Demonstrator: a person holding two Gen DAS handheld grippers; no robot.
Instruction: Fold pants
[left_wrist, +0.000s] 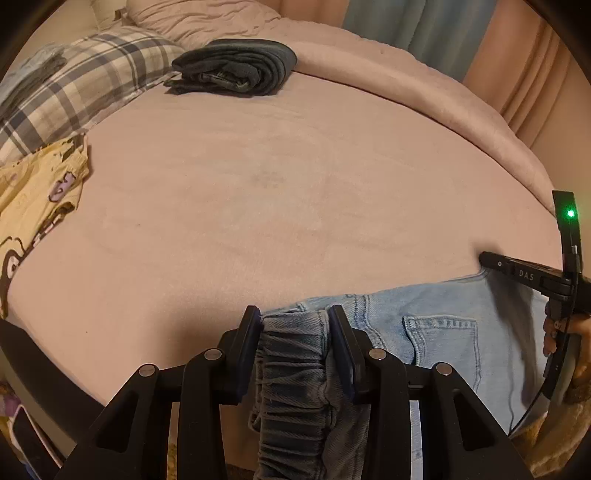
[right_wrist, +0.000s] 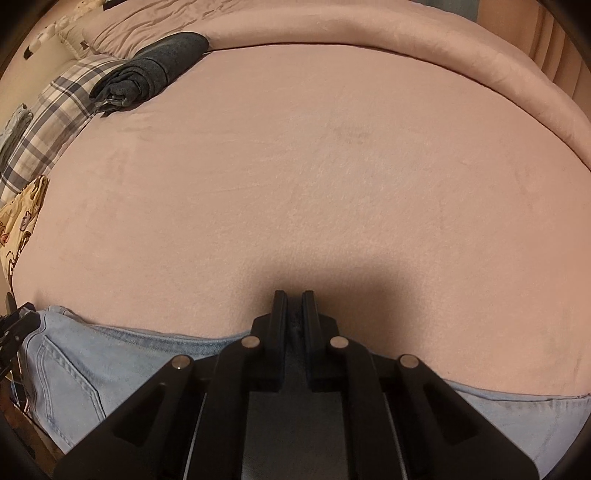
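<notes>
Light blue denim pants (left_wrist: 443, 332) lie along the near edge of the pink bed (left_wrist: 277, 184), back pocket up. My left gripper (left_wrist: 294, 317) is shut on the gathered elastic waistband, which bunches between its pads. In the right wrist view the pants (right_wrist: 92, 362) stretch across the bottom of the picture. There my right gripper (right_wrist: 294, 297) is shut, pinching a thin fold of the pants' far edge. One of the right gripper's fingers (left_wrist: 495, 260) shows at the right of the left wrist view, over the pants. A hand holds that gripper.
A folded dark pair of pants (left_wrist: 236, 66) rests at the far side of the bed beside a plaid pillow (left_wrist: 85, 74). A yellow patterned garment (left_wrist: 33, 199) lies at the left. A rolled pink duvet (right_wrist: 406, 40) runs along the far edge.
</notes>
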